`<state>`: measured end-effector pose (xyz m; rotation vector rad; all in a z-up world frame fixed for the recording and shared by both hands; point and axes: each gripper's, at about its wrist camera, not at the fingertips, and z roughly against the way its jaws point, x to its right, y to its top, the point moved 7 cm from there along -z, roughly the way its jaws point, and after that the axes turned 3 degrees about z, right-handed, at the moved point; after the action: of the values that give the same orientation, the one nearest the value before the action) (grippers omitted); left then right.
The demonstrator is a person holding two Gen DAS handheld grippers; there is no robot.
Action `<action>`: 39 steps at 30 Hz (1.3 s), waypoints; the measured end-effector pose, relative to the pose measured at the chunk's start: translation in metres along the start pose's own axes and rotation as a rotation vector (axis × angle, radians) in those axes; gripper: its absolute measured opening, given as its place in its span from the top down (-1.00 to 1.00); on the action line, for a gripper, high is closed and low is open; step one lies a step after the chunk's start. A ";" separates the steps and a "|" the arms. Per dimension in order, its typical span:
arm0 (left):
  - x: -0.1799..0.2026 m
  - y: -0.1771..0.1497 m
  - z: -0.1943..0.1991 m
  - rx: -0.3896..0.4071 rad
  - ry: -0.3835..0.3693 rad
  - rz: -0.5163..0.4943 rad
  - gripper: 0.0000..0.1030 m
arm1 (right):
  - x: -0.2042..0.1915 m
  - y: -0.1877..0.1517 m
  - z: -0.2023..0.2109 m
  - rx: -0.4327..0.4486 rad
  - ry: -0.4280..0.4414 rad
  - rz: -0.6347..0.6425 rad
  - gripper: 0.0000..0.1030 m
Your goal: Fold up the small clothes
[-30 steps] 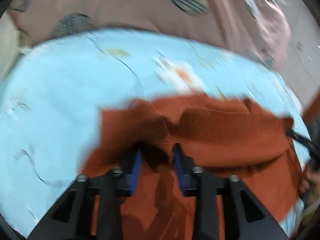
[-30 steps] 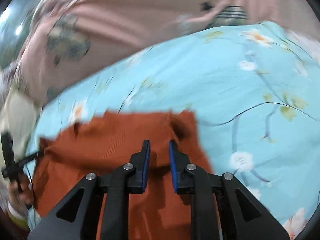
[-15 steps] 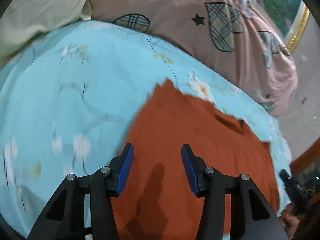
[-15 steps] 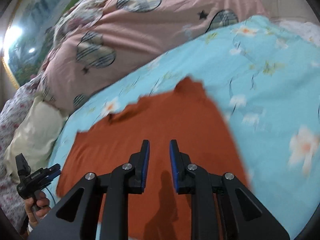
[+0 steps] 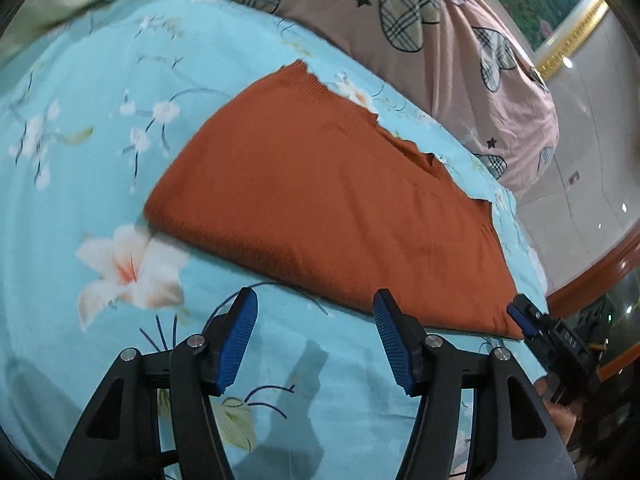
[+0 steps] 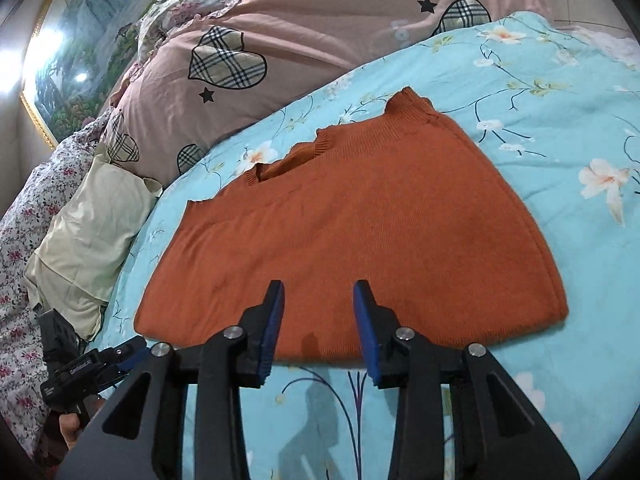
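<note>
A rust-orange knit garment (image 5: pixel 340 200) lies spread flat on the light blue flowered bedsheet (image 5: pixel 100 184), its neck opening at the far edge. My left gripper (image 5: pixel 315 296) hovers over the sheet just short of the garment's near edge. Its jaws are opening, with nothing between them. In the right wrist view the garment (image 6: pixel 360 220) fills the middle. My right gripper (image 6: pixel 318 286) stands over its near hem, jaws opening and not pinching the cloth. Each gripper shows in the other's view: the right gripper (image 5: pixel 528 316) by the garment's corner, the left gripper (image 6: pixel 120 356) at the lower left.
A pink duvet (image 6: pixel 320 40) with plaid hearts is heaped along the far side of the bed. A cream pillow (image 6: pixel 92 220) and flowered bedding (image 6: pixel 24 240) lie at the left. A wooden bed edge (image 5: pixel 592 272) runs at the right.
Both grippers let go of the bunched garment and drew back toward its near edge. The garment now lies flat. Both pairs of jaws stand wider than before.
</note>
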<state>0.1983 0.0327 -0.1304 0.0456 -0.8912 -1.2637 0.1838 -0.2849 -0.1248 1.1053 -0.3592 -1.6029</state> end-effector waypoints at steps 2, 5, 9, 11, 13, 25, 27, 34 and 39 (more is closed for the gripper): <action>-0.003 0.002 -0.004 0.000 0.001 0.019 -0.18 | 0.001 -0.002 0.003 0.001 -0.001 -0.007 0.21; -0.007 0.007 -0.011 0.006 0.004 0.046 -0.21 | 0.003 -0.003 0.006 -0.003 -0.001 -0.019 0.19; -0.019 0.031 -0.025 0.060 0.044 0.082 -0.21 | 0.005 -0.004 0.010 0.001 -0.002 -0.022 0.17; -0.026 0.044 -0.033 0.087 0.064 0.096 -0.17 | 0.006 -0.004 0.011 0.002 0.000 -0.026 0.16; -0.031 0.058 -0.041 0.103 0.078 0.126 -0.12 | 0.008 -0.002 0.012 0.005 0.001 -0.030 0.16; 0.042 0.092 -0.034 0.181 0.076 -0.097 0.77 | 0.036 0.033 -0.006 -0.037 0.037 -0.125 0.15; 0.072 0.088 -0.033 0.185 0.044 -0.162 0.78 | 0.037 0.043 -0.010 -0.047 0.072 -0.148 0.15; 0.173 0.027 -0.090 0.094 0.073 -0.490 0.77 | 0.019 0.064 -0.046 -0.169 0.195 -0.158 0.11; 0.180 -0.005 -0.121 0.040 0.108 -0.560 0.78 | -0.004 0.066 -0.097 -0.321 0.257 -0.140 -0.11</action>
<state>0.2713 -0.1713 -0.1147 0.4156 -0.8369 -1.7427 0.3005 -0.2751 -0.1262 1.0860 0.1452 -1.5495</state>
